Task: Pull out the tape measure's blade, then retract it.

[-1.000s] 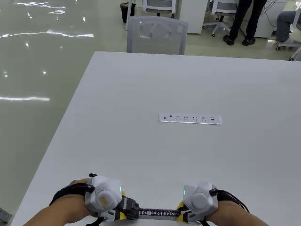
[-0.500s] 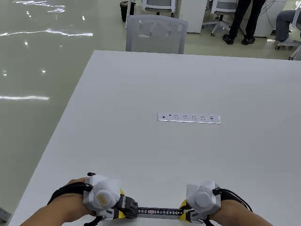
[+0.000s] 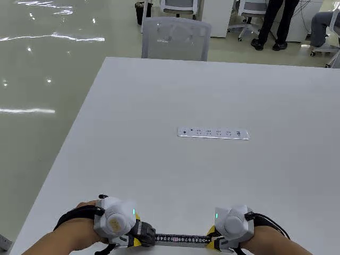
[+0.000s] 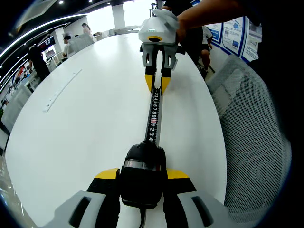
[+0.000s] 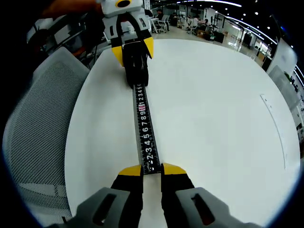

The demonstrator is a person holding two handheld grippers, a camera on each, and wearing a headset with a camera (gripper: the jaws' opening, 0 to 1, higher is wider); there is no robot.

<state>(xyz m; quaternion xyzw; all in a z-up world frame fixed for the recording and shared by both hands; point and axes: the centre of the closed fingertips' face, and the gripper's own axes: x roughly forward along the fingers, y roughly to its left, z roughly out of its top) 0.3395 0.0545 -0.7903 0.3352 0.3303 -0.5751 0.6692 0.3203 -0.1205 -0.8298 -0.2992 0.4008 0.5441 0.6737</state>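
In the left gripper view, a black tape measure case sits clamped between the yellow-tipped jaws of my left gripper, which is shut on it. The numbered blade runs straight out over the white table to my right gripper. The right gripper view has my right gripper shut on the blade's end, with the blade leading back to the case. From the head view, both grippers sit at the table's near edge, left and right, with the blade stretched between them.
A recessed power strip lies mid-table on the white table. A grey chair stands at the far edge and people stand at the back right. A mesh chair is close behind the near edge.
My right gripper has moved slightly to the right, and a little more blade shows between the grippers. The left gripper and the case have held still.
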